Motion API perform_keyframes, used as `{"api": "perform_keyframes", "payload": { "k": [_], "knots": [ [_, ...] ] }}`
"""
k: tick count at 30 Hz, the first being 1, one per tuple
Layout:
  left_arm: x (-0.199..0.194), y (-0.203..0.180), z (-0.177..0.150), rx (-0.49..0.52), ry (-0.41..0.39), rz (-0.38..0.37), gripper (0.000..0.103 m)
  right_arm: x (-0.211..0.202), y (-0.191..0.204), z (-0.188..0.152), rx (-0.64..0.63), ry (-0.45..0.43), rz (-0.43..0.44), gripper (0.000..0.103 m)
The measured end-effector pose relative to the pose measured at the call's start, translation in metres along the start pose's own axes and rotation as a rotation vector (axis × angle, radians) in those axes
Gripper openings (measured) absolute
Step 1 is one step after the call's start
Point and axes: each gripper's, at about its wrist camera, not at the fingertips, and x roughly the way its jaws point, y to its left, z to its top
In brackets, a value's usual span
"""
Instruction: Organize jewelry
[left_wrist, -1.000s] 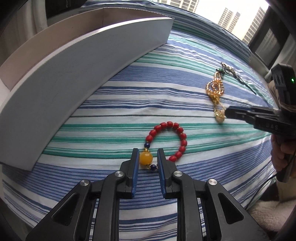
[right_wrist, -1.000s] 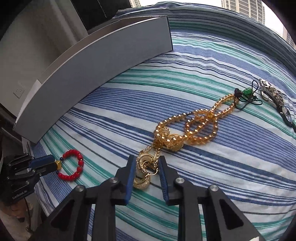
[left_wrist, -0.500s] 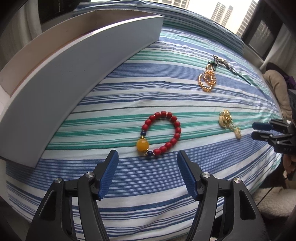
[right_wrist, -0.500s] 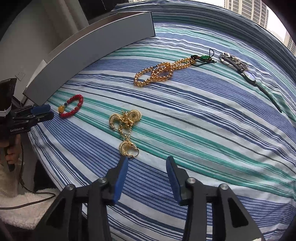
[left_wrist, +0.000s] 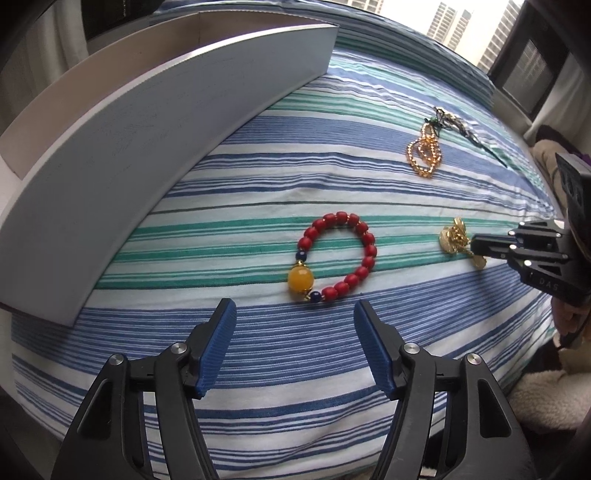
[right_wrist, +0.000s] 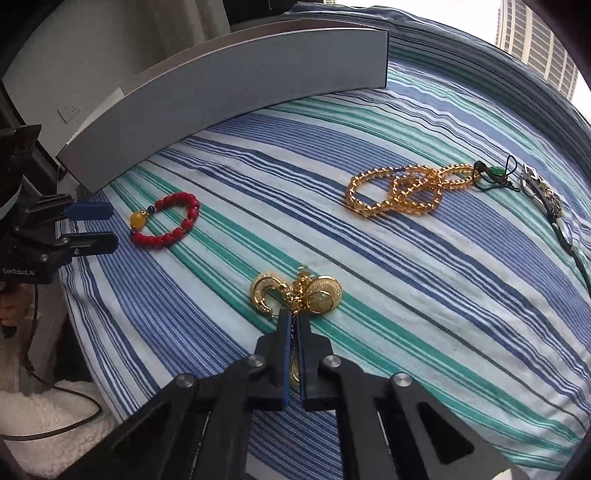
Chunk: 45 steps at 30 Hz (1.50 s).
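A red bead bracelet (left_wrist: 369, 251) with a yellow bead lies flat on the striped bedsheet (left_wrist: 258, 177), just beyond my left gripper (left_wrist: 294, 310), which is open and holds nothing. The bracelet (right_wrist: 173, 199) and left gripper (right_wrist: 92, 226) also show at the left of the right wrist view. My right gripper (right_wrist: 293, 319) is shut on the gold earring cluster (right_wrist: 321, 295), with a gold piece and its chain pinched between the pads. The rest of the cluster lies on the sheet ahead of the tips. From the left wrist view, the right gripper (left_wrist: 474, 245) meets the gold cluster (left_wrist: 452, 238).
A long grey open box (left_wrist: 147, 129) stands along the far left of the bed; it appears as the grey box (right_wrist: 240, 85) in the other view. An amber bead necklace (right_wrist: 406, 188) with a green-and-black cord lies further back, with a watch (right_wrist: 546, 199) beyond it. A hand grips each tool's handle.
My left gripper opened off the bracelet's yellow bead and has stayed open. My right gripper let go of the gold cluster, drew back, then came forward and shut on it again.
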Motion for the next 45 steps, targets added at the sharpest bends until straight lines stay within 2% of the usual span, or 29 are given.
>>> {"api": "perform_keyframes", "payload": {
  "k": [8,12,14,15,17,18,21,26,31,35,37,40,45],
  "knots": [
    [0.01,-0.006,0.009,0.017,0.007,-0.033,0.068,-0.053,-0.013,-0.011,0.072,-0.075,0.025,0.003],
    [0.021,-0.014,0.02,0.021,0.015,-0.021,0.064,-0.066,-0.018,-0.013,0.106,-0.103,0.041,0.003],
    [0.026,-0.018,0.023,0.029,0.029,0.013,0.05,-0.069,-0.018,-0.015,0.118,-0.112,0.044,0.003],
    [0.027,-0.019,0.024,0.03,0.031,0.02,0.047,-0.071,-0.019,-0.016,0.123,-0.116,0.047,0.003],
    [0.028,-0.021,0.025,0.02,0.044,0.02,0.017,-0.072,-0.018,-0.019,0.132,-0.123,0.055,0.003],
    [0.03,-0.021,0.025,0.018,0.06,0.022,0.015,-0.074,-0.018,-0.02,0.135,-0.128,0.059,0.003],
    [0.025,-0.018,0.025,-0.009,0.039,0.005,0.015,-0.079,-0.016,-0.021,0.135,-0.142,0.069,0.003],
    [-0.023,-0.008,0.037,-0.061,-0.057,-0.056,0.015,-0.091,-0.018,-0.01,0.144,-0.164,0.109,0.003],
    [-0.092,0.006,0.065,-0.086,-0.179,-0.069,0.015,-0.111,-0.013,0.029,0.088,-0.203,0.146,0.003],
    [-0.139,0.042,0.093,-0.137,-0.263,-0.048,0.015,-0.126,-0.005,0.082,0.026,-0.259,0.156,0.003],
    [-0.153,0.065,0.107,-0.169,-0.291,-0.013,0.015,-0.132,-0.001,0.114,0.002,-0.297,0.162,0.003],
    [-0.16,0.099,0.126,-0.211,-0.31,0.054,0.015,-0.132,0.002,0.167,-0.002,-0.337,0.189,0.003],
    [-0.134,0.153,0.15,-0.277,-0.27,0.142,0.015,-0.107,0.01,0.252,0.008,-0.357,0.224,0.003]
  ]
}}
